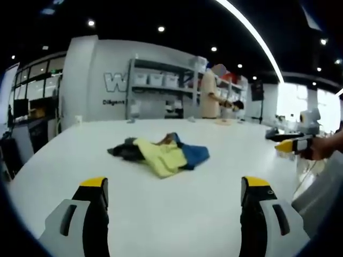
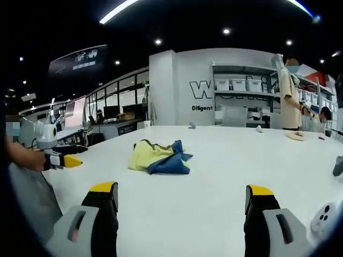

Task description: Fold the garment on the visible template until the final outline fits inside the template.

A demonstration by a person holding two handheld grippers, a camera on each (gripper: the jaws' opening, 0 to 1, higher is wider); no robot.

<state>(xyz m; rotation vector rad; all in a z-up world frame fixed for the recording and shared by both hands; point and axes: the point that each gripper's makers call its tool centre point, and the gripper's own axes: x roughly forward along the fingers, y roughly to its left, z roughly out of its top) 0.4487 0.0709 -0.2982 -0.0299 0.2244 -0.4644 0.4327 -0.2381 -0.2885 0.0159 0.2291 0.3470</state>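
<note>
A crumpled garment [image 1: 161, 152] of yellow, blue and dark cloth lies in a heap on the white table [image 1: 177, 214]. In the left gripper view it sits past my left gripper [image 1: 175, 184], whose jaws stand wide apart with nothing between them. The right gripper [image 1: 292, 144], held in a hand, comes in from the right, well clear of the cloth. In the right gripper view the garment [image 2: 158, 155] lies ahead and slightly left of my right gripper [image 2: 181, 190], which is open with nothing between its jaws. The left gripper [image 2: 64, 160] shows at the far left, above the table's edge.
A person [image 1: 209, 96] stands at the table's far end by a shelf rack [image 1: 161, 88] with white bins. A small white device [image 2: 324, 217] and a dark object [image 2: 337, 166] lie near the table's right edge. Bare white tabletop [image 2: 225, 160] surrounds the garment.
</note>
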